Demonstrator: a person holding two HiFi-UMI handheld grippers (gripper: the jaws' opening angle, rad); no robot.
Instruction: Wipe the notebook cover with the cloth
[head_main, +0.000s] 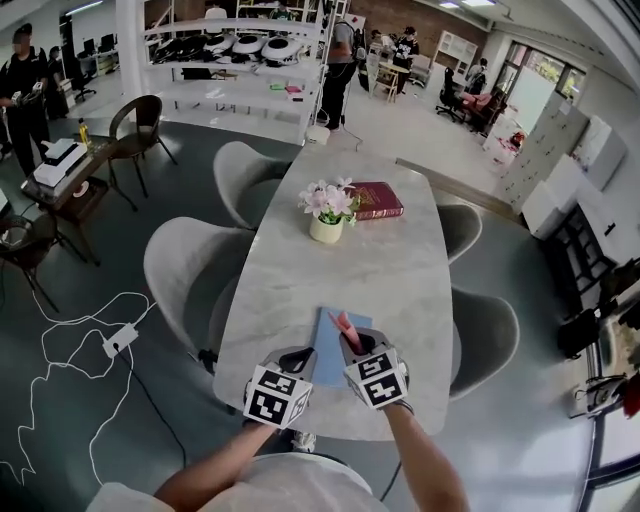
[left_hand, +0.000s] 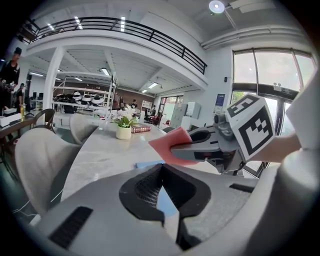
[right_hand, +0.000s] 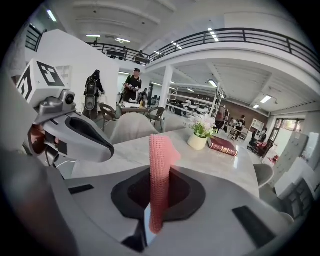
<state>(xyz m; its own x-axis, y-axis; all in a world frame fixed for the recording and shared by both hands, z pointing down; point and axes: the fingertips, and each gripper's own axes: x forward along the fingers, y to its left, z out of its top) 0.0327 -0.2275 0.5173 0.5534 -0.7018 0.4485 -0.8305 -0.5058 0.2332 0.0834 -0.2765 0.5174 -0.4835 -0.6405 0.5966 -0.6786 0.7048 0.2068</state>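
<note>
Left gripper (head_main: 296, 358), jaws together, flanks right gripper (head_main: 352, 346) clamping cloth (head_main: 343, 324) over notebook (head_main: 326, 342) at the table (head_main: 340, 270) edge.

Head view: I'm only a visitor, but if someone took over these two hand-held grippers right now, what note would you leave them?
Right gripper: shut on the pink cloth, held just above the blue notebook.
Left gripper: at the notebook's left edge, jaws a narrow slit apart. Whether it pinches the cover is unclear.
Notebook: flat near the near edge of the table.
Done: cloth is in hand.
Left: the cloth isn't touching the cover, so the wiping itself likely remains.
</note>
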